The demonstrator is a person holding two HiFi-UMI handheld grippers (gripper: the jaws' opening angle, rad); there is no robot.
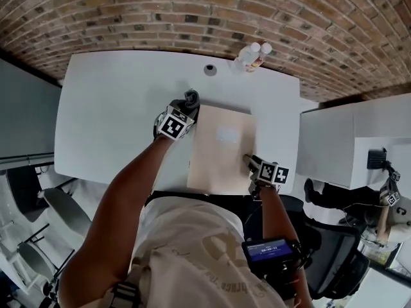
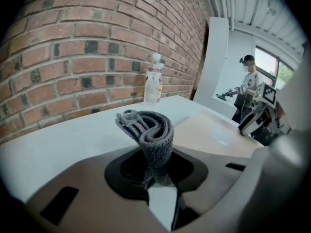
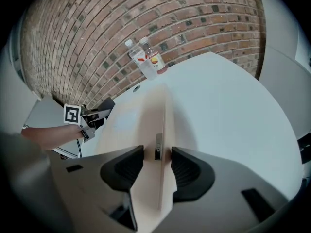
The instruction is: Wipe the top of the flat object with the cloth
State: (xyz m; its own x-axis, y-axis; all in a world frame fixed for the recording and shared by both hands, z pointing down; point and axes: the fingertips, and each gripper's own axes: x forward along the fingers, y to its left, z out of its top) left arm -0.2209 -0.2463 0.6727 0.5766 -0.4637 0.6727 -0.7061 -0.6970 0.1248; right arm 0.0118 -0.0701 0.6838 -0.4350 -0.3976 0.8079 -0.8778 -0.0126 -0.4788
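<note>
A beige flat board (image 1: pixel 221 149) lies on the white table (image 1: pixel 115 108). My left gripper (image 1: pixel 186 108) hovers at the board's far left corner, shut on a folded grey cloth (image 1: pixel 191 97). In the left gripper view the cloth (image 2: pixel 150 130) curls up out of the jaws, with the board (image 2: pixel 214 130) to the right. My right gripper (image 1: pixel 252 162) sits at the board's near right edge. In the right gripper view its jaws (image 3: pixel 157 161) close on the edge of the board (image 3: pixel 141 115), next to a small metal fitting (image 3: pixel 158 147).
Two clear bottles (image 1: pixel 253 55) stand at the table's far edge by the brick wall, a small round cap (image 1: pixel 210 69) to their left. A second white table (image 1: pixel 347 140) stands to the right. A person (image 2: pixel 248 89) stands in the background.
</note>
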